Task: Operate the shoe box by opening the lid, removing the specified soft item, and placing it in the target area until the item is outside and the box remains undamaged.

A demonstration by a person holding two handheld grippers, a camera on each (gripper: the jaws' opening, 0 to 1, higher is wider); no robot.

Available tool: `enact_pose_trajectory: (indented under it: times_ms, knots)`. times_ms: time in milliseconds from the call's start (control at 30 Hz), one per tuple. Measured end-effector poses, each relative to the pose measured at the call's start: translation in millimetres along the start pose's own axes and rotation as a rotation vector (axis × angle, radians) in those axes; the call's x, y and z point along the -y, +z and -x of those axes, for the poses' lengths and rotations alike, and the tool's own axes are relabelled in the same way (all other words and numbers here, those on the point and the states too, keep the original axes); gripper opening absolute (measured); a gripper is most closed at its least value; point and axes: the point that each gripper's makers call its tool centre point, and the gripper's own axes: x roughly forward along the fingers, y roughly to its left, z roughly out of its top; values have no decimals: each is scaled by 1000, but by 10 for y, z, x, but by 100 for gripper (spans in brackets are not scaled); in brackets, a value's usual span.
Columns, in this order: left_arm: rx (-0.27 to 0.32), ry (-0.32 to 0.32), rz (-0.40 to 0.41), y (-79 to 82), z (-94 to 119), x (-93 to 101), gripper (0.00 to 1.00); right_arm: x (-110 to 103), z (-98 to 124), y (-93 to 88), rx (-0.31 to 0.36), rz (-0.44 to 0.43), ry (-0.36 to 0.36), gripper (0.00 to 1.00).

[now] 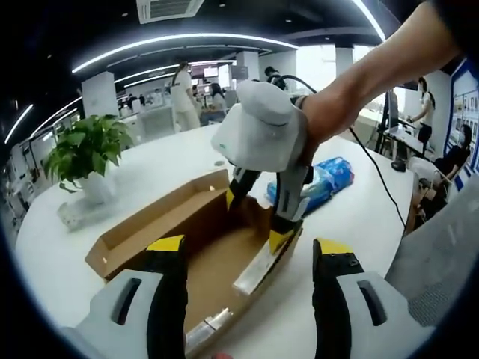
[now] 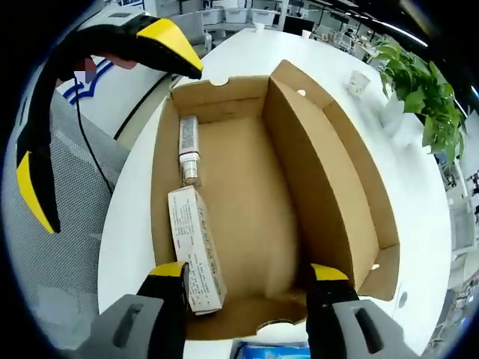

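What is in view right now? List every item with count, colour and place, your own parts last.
Shoe box: one, brown cardboard, open on the table.
Small carton: one, white, inside the box along one wall.
Tube: one, silvery, inside the box beyond the carton.
Soft packet: one, blue, on the table behind the box.
Potted plant: one, green in a white pot, on the table.
Table: one, white.
Left gripper: open, at the box.
Right gripper: open, over the box.

A potted plant (image 1: 84,153) is seen on the white surface (image 1: 165,161); a paper cup (image 2: 358,81) stands near it, and people are seen behind.
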Motion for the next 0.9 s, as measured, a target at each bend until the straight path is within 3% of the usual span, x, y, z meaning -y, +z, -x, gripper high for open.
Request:
enact_pose_trajectory:
  times_ms: [133,267,467,633,900]
  knots:
    - [6,3,2,19,1,-5,66,-103,-21,-7,-10,10,45,58]
    - [7,2,-1,28,-2,0,66,-59,-35,19,-21,-8,23,61]
    - [6,1,-2,26,2,7,66,-22,-8,39,-37,52,-13,59]
    - [10,-6,6,32,7,17,66,-126,3,97,-28,72,18,59]
    - [13,-15,1,47,-4,44,66,-185,-212,83,-106,152,15,46]
